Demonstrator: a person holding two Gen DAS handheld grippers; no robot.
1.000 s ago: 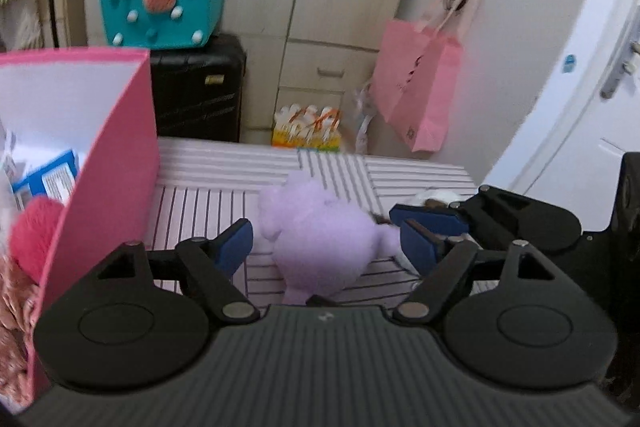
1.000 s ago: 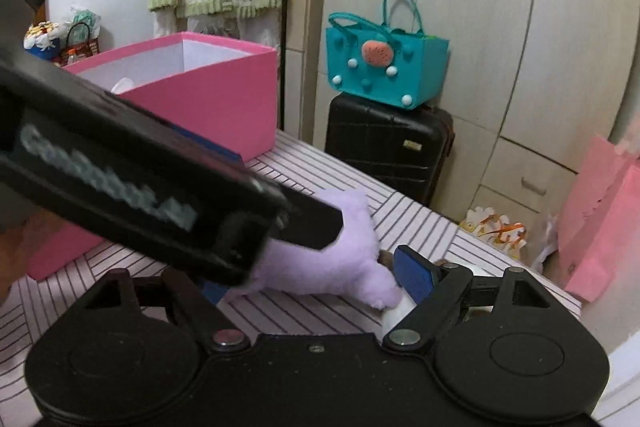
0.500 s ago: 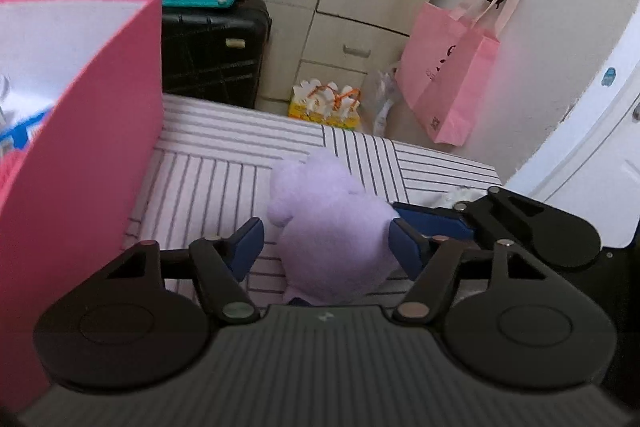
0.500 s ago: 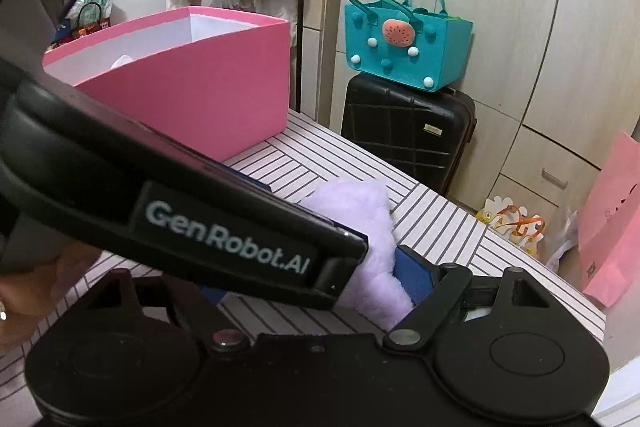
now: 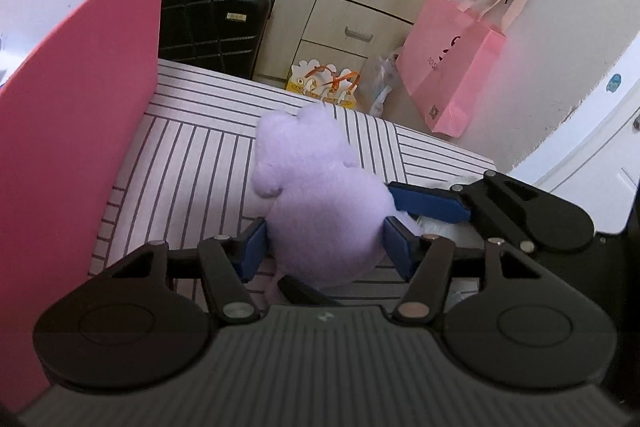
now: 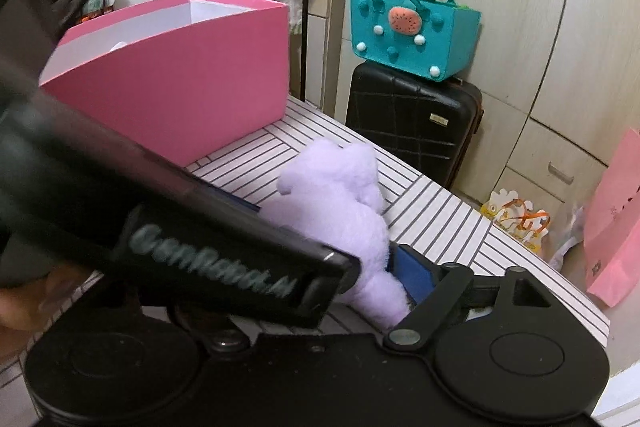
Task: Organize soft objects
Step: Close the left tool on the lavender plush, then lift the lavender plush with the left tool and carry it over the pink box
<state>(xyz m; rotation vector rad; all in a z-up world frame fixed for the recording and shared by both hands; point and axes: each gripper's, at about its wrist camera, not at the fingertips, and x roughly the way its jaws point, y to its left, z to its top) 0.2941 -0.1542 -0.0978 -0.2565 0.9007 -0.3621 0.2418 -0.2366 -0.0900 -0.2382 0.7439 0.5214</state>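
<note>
A lilac plush toy (image 5: 320, 203) lies on the striped table (image 5: 192, 155). My left gripper (image 5: 326, 247) is shut on the plush toy, its blue pads pressed into both sides of the body. The toy also shows in the right wrist view (image 6: 340, 203). My right gripper (image 6: 360, 279) sits just right of the toy; its right blue pad (image 6: 414, 273) touches the plush, and the left gripper's body hides its left finger. The right gripper's finger shows in the left wrist view (image 5: 428, 201). A pink box (image 6: 176, 83) stands at the left.
A black suitcase (image 6: 412, 127) with a teal felt bag (image 6: 412, 35) on top stands behind the table. A pink paper bag (image 5: 452, 67) hangs on the wall at the right. A small yellow carton (image 5: 324, 87) sits on the floor by the wardrobe.
My left gripper has moved forward around the plush toy and closed its pads onto it. The pink box has grown nearer at the left. The right gripper stays beside the toy.
</note>
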